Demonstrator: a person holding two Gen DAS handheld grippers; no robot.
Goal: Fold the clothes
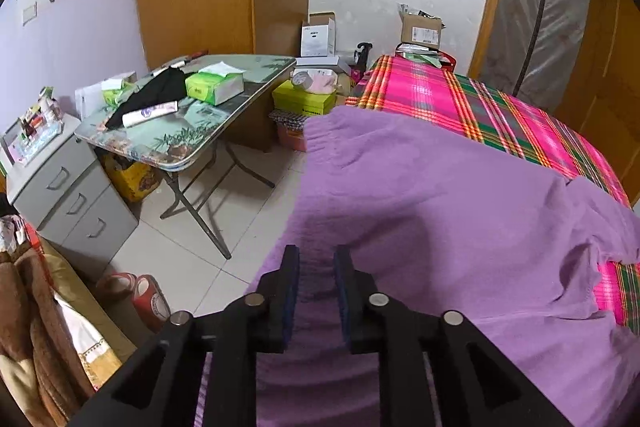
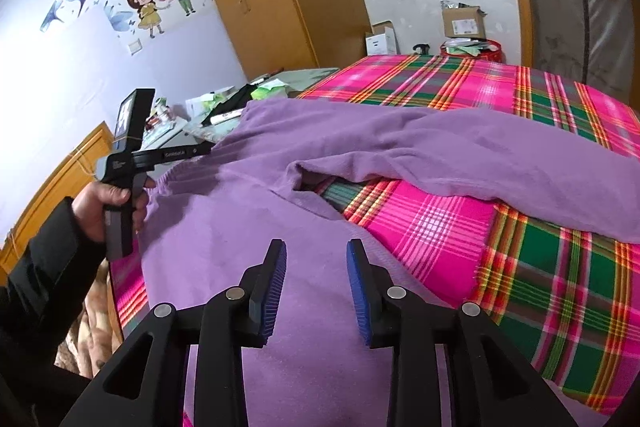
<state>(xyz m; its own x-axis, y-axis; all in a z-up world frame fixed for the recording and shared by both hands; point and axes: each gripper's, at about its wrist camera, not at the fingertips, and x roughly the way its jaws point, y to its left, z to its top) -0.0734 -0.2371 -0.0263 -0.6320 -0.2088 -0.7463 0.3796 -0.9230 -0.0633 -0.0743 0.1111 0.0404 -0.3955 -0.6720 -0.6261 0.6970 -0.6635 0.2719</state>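
Garment: purple trousers (image 2: 304, 163) lie spread across the bed (image 2: 560, 279), which wears a pink and green plaid sheet; the elastic waistband sits toward the far-left edge and one leg runs off to the right, probably laid flat so the folds come out even.
Overhang: in the left wrist view the purple cloth drapes past the bed's near-left side toward the tiled floor (image 1: 224, 223), so that edge likely needs drawing back up first.
Left gripper (image 1: 316, 259): jaws partly apart, a ridge of purple cloth standing between the pads; I cannot tell whether the pads press on it.
Right gripper (image 2: 316, 251): jaws set moderately wide over the near part of the trousers, nothing pinched between the blue pads.
Left hand (image 2: 108, 207): seen from the right wrist camera, a dark-sleeved hand holds the gripper handle at the bed's left edge, beside the waistband.
Step, as a judgement: both grippers seem placed to take the near edge for a first fold.
Folding tabletop (image 1: 192, 143): beside the bed, carrying a green tissue box (image 1: 214, 87) and a black cloth.
Writing: wall sticker above the cartoon couple (image 2: 160, 3) reads roughly "My sweet"; other box labels are too small to read.
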